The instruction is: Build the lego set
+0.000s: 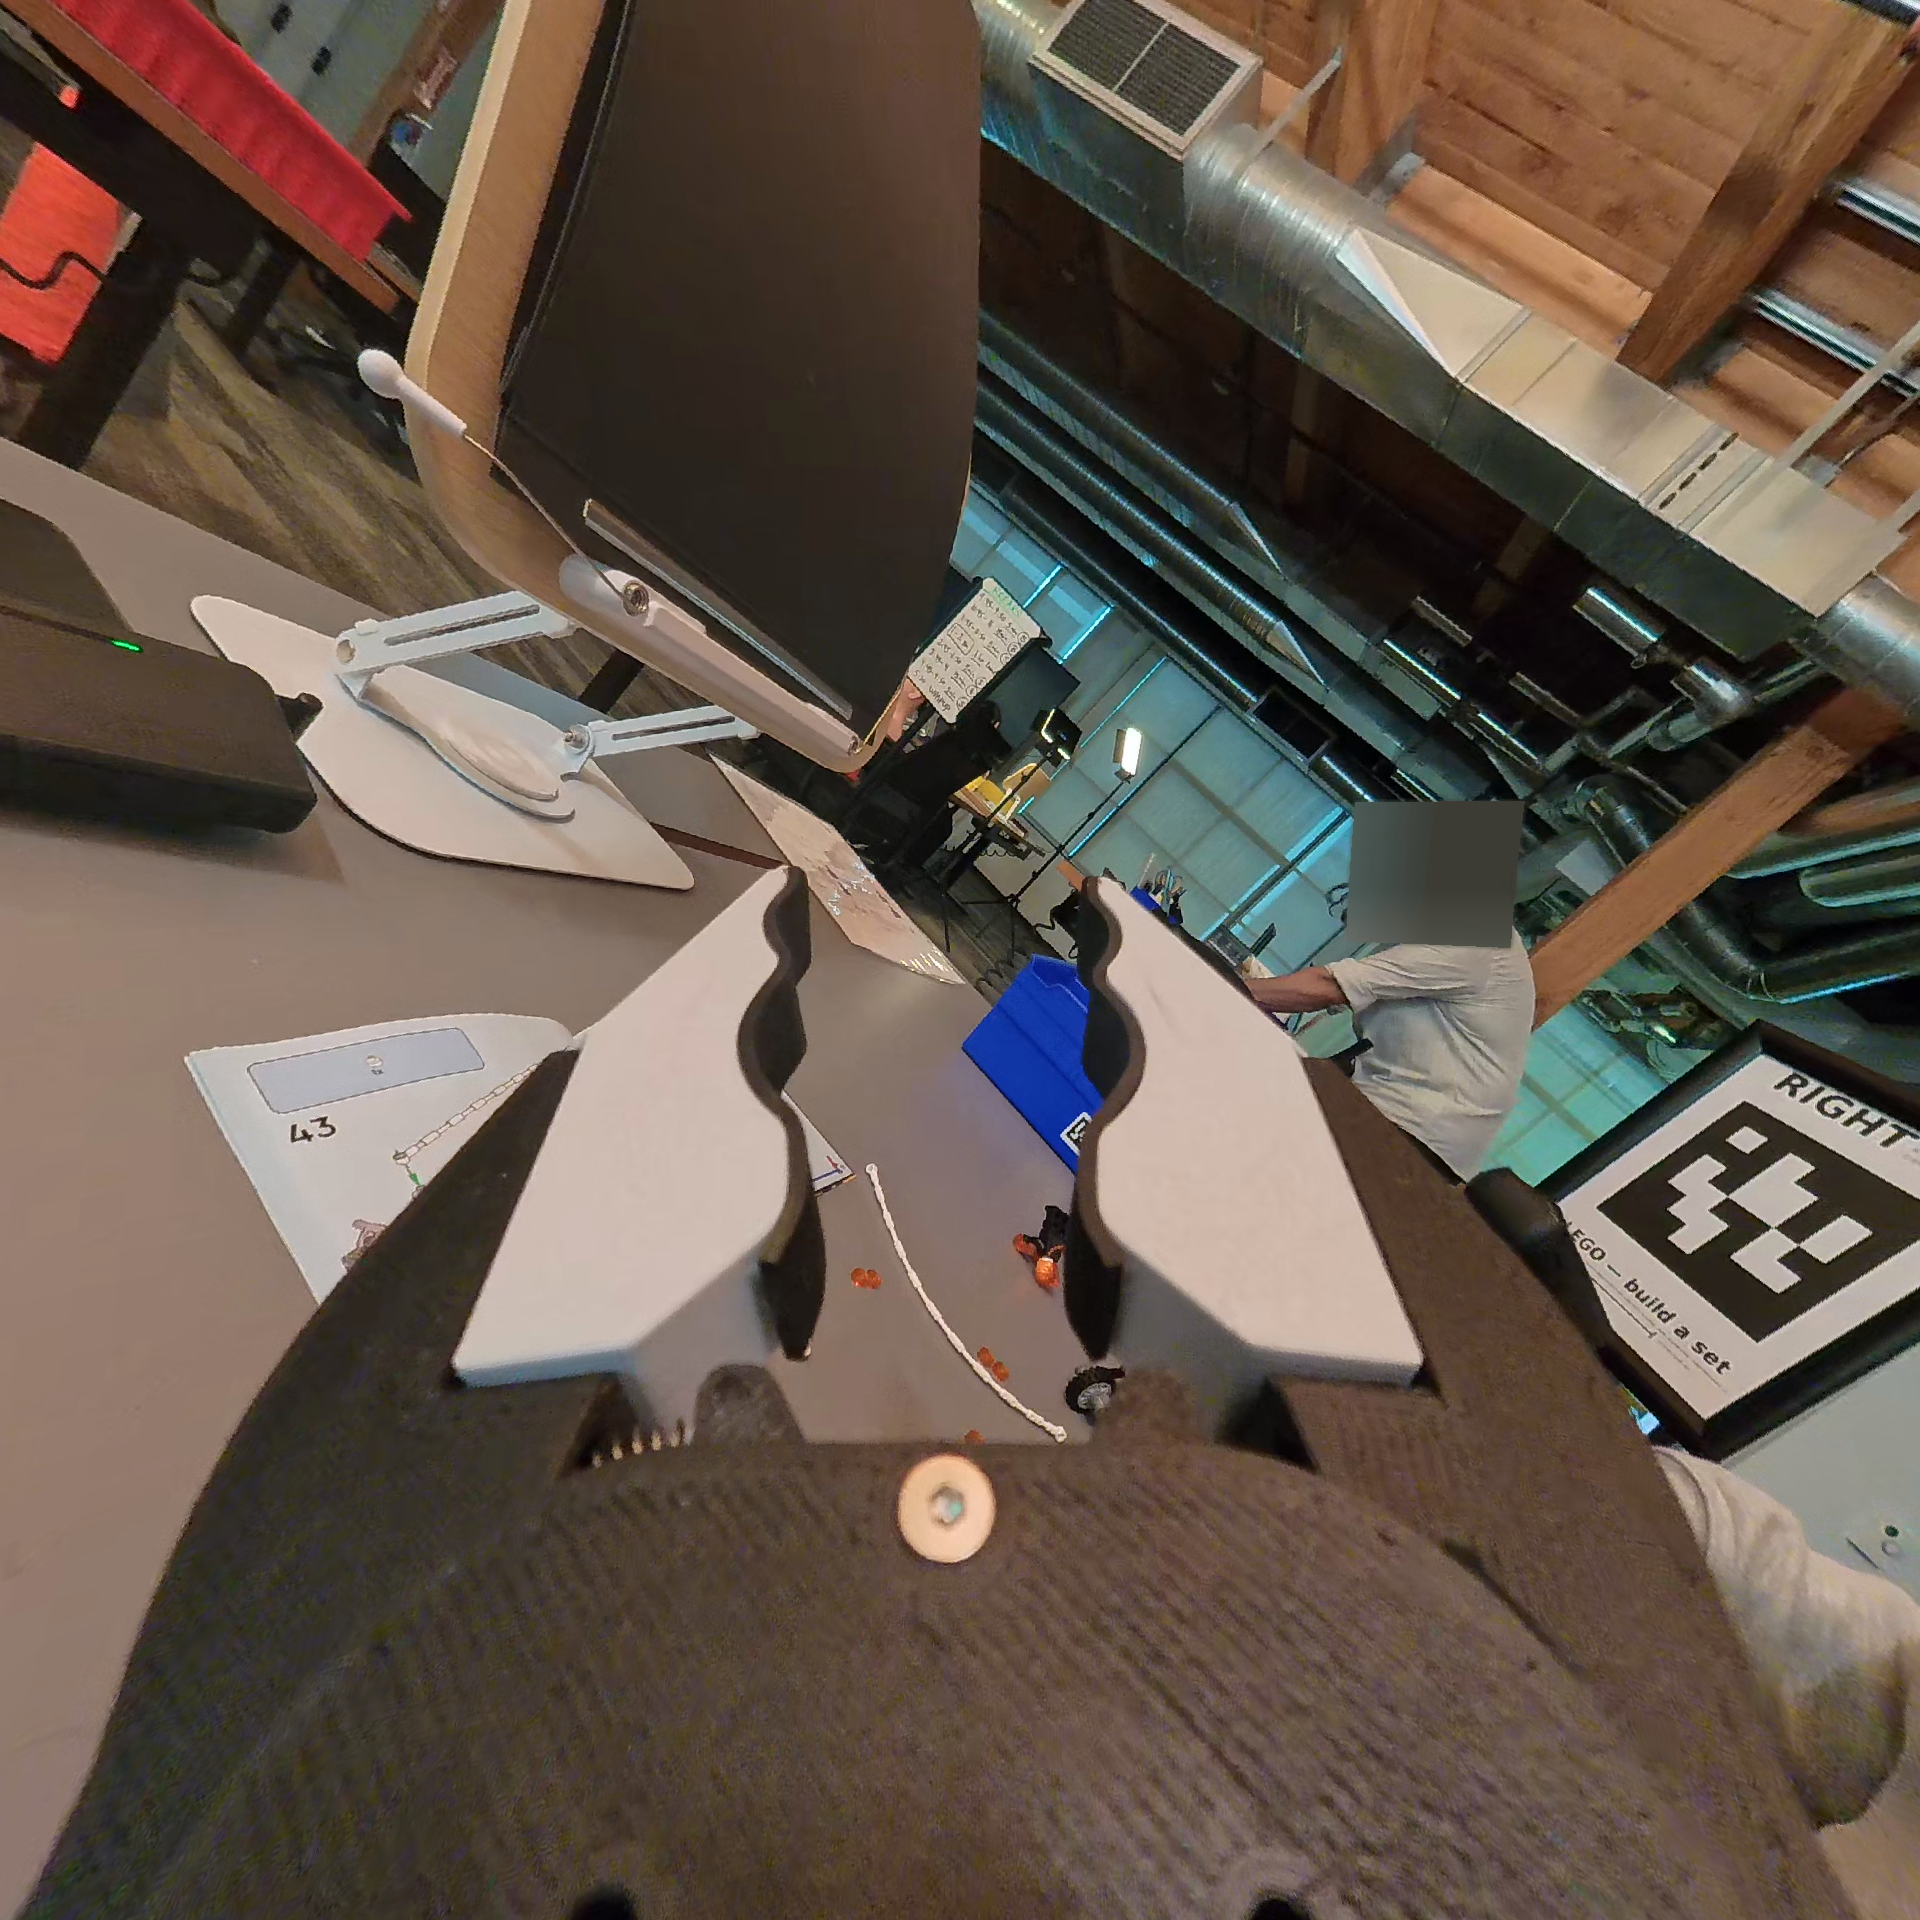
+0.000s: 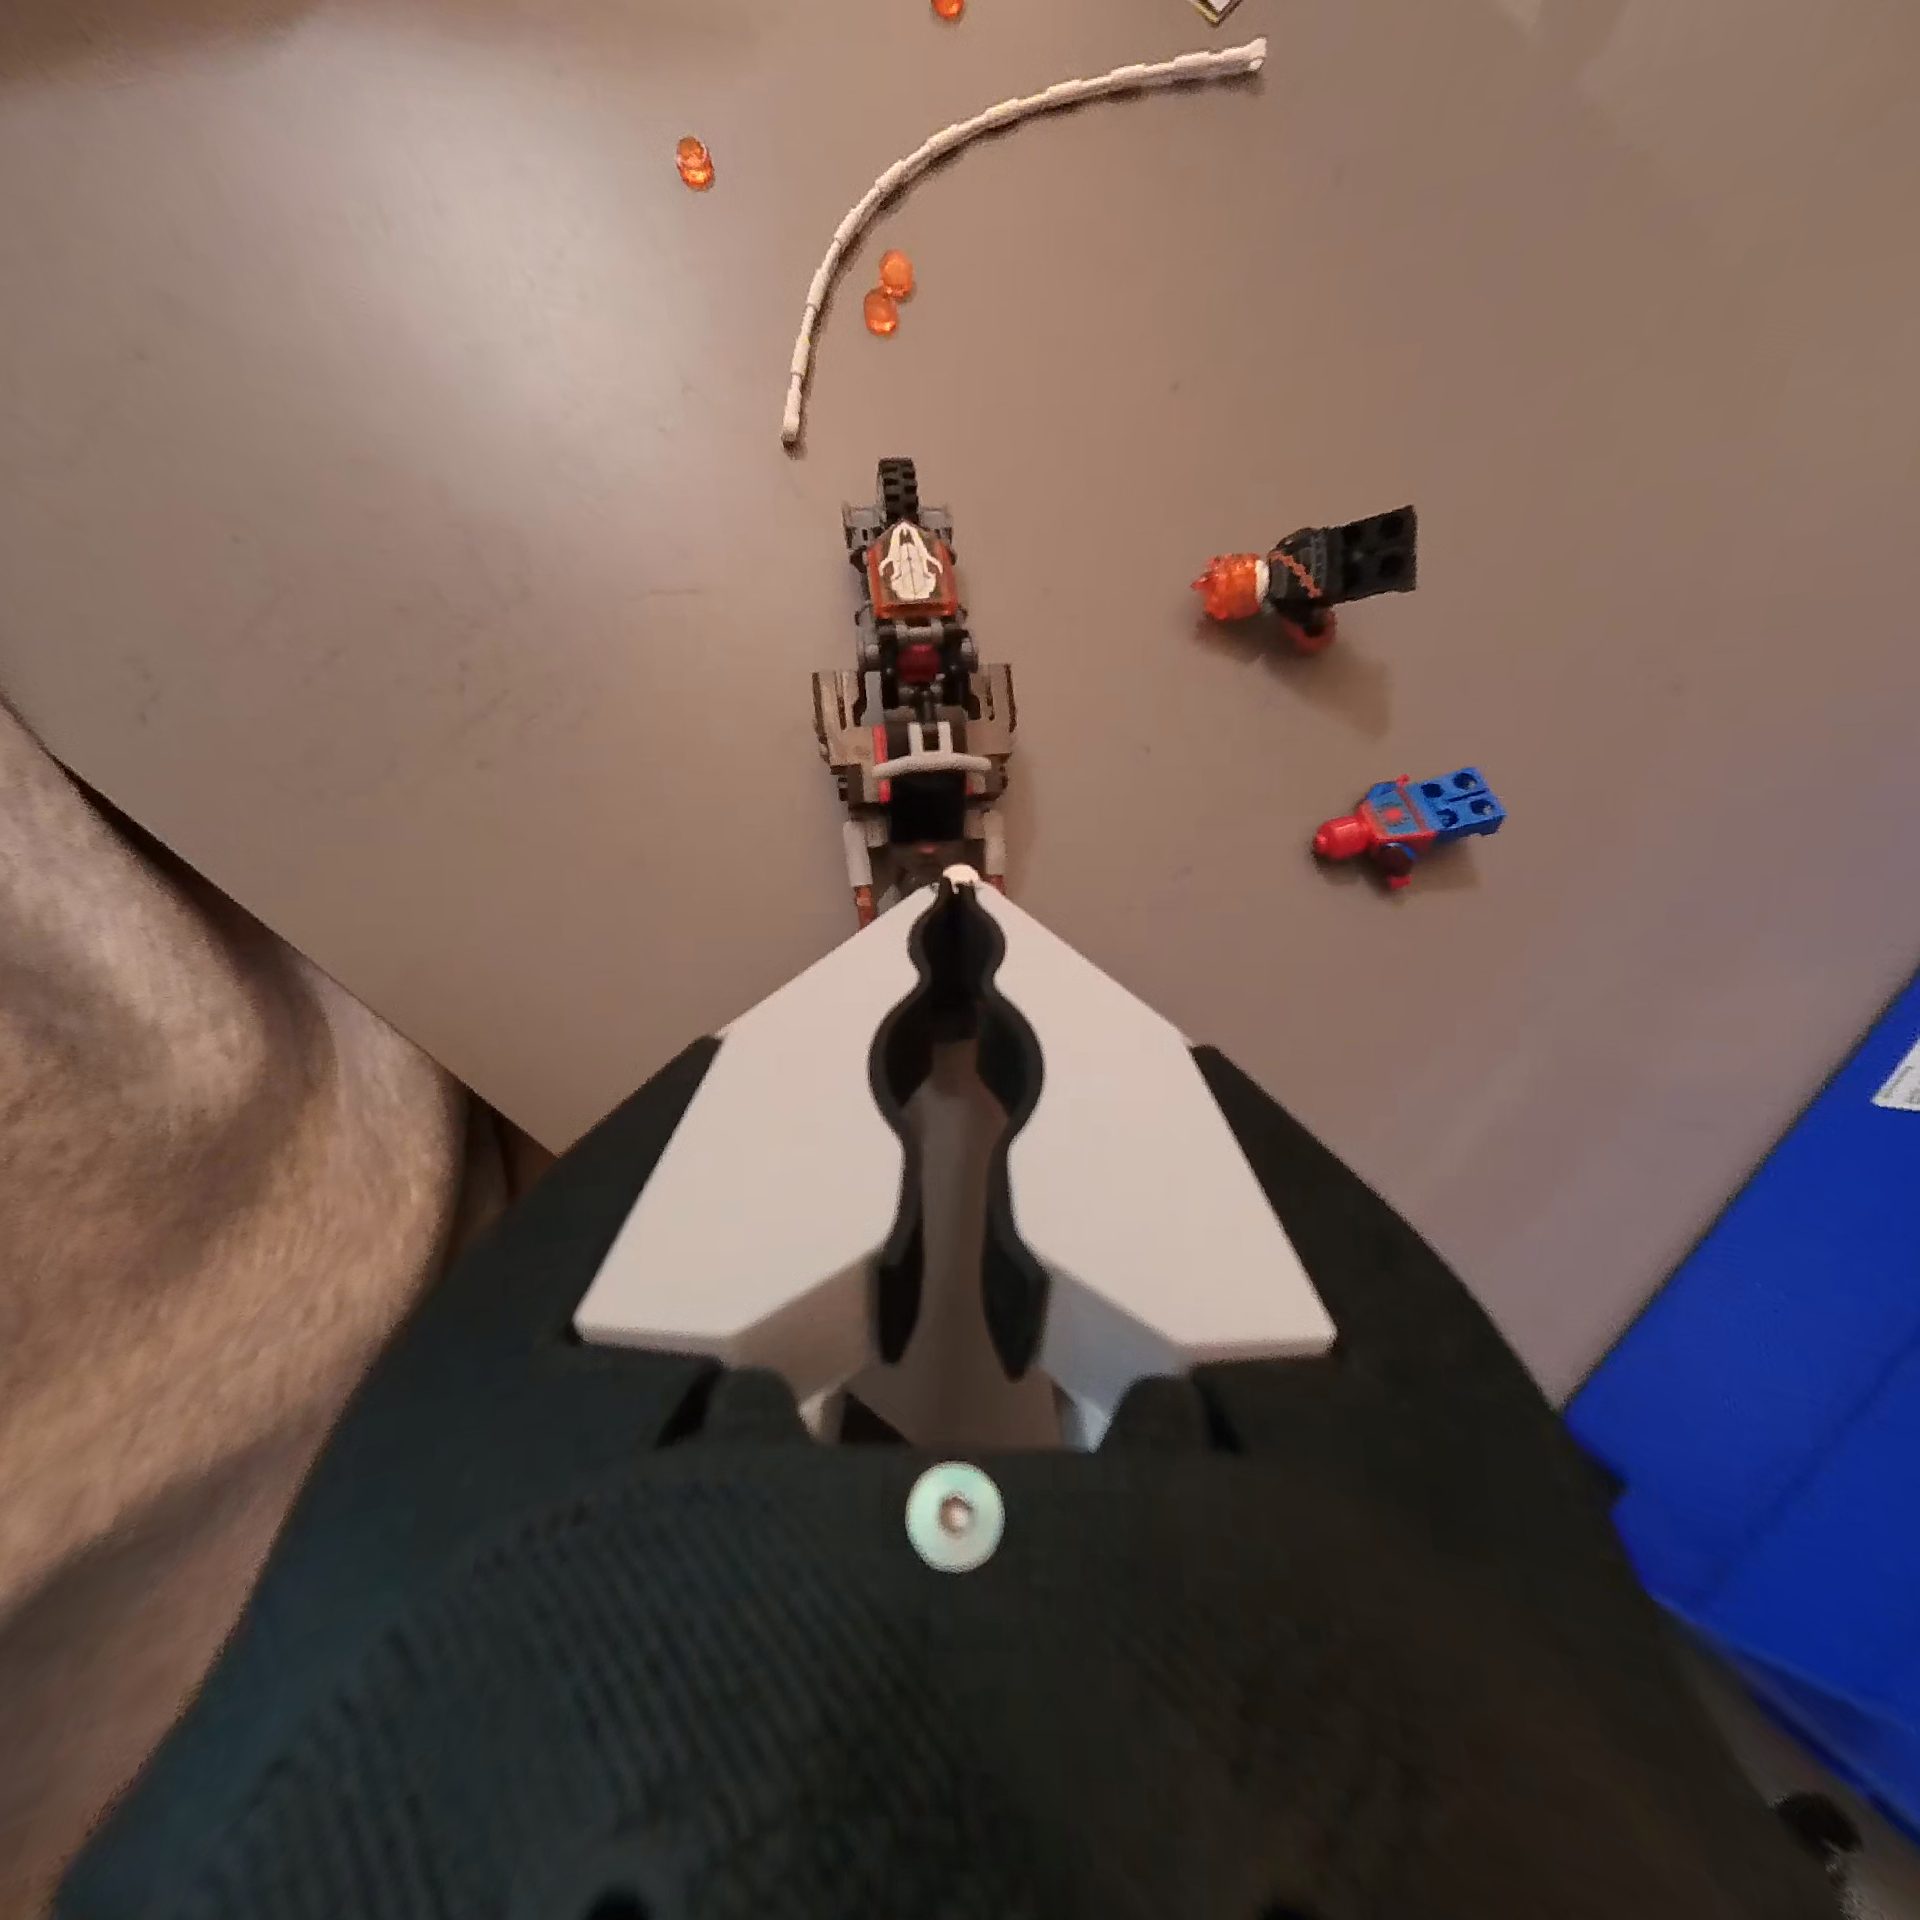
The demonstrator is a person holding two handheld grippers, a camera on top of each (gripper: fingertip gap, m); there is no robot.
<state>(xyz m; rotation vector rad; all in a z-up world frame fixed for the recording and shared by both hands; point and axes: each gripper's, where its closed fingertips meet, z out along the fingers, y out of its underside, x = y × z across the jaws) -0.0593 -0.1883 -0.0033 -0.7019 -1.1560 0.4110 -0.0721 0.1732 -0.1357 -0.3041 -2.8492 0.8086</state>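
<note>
A small black, grey and orange lego motorcycle (image 2: pixel 914 665) stands on the grey table (image 2: pixel 416 520). My right gripper (image 2: pixel 958 888) is shut on a tiny white piece (image 2: pixel 961 876) at the motorcycle's near end. A white chain (image 2: pixel 935 135) and orange studs (image 2: pixel 888 293) lie beyond it. A black minifigure with a flame head (image 2: pixel 1309 571) and a red and blue minifigure (image 2: pixel 1413 821) lie to the right. My left gripper (image 1: pixel 940 904) is open and empty, held above the table over the chain (image 1: pixel 935 1309) and the studs (image 1: pixel 864 1278).
An open instruction booklet (image 1: pixel 343 1122) lies to the left. A blue bin (image 2: pixel 1766 1351) stands at the right, also in the left wrist view (image 1: pixel 1029 1039). A tablet on a white stand (image 1: pixel 727 364) and a black device (image 1: pixel 125 727) are farther left. A person (image 1: pixel 1444 1029) is in the background. Left tips to right tips: about 40 centimeters.
</note>
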